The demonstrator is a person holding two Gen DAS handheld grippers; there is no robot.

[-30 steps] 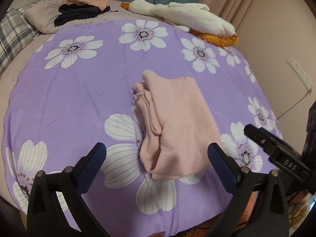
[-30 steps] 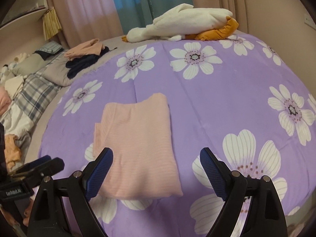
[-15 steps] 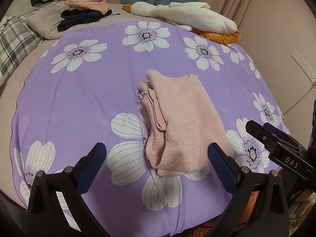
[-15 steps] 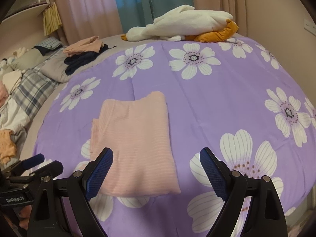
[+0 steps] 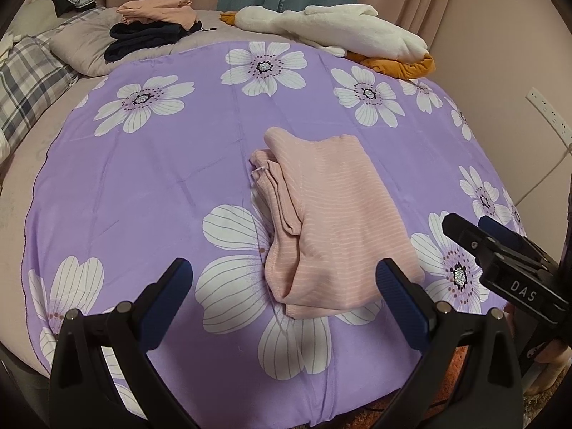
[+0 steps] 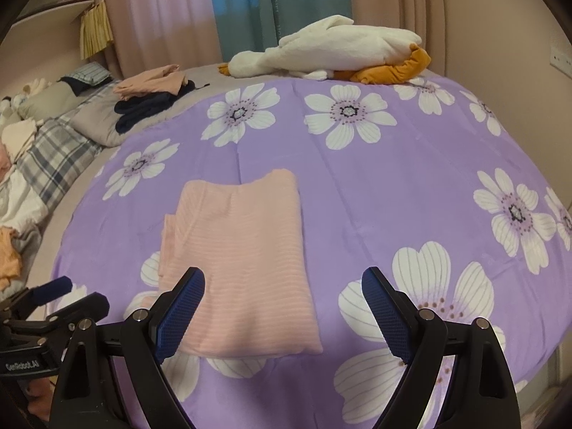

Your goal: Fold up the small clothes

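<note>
A pink striped garment lies folded into a rectangle on the purple flowered sheet; it also shows in the right wrist view. Its layered folded edges face left. My left gripper is open and empty, held back from the garment's near edge. My right gripper is open and empty, above the garment's near right corner. The right gripper also shows at the right edge of the left wrist view, and the left gripper shows at the lower left of the right wrist view.
A white plush goose with orange feet lies at the far edge of the bed. Folded pink and dark clothes sit on a grey pillow at the far left. A plaid blanket lies left. A wall is right.
Both grippers have drawn back and up from the folded garment, so more of the bed shows. The garment has not moved. Both grippers stay open.
</note>
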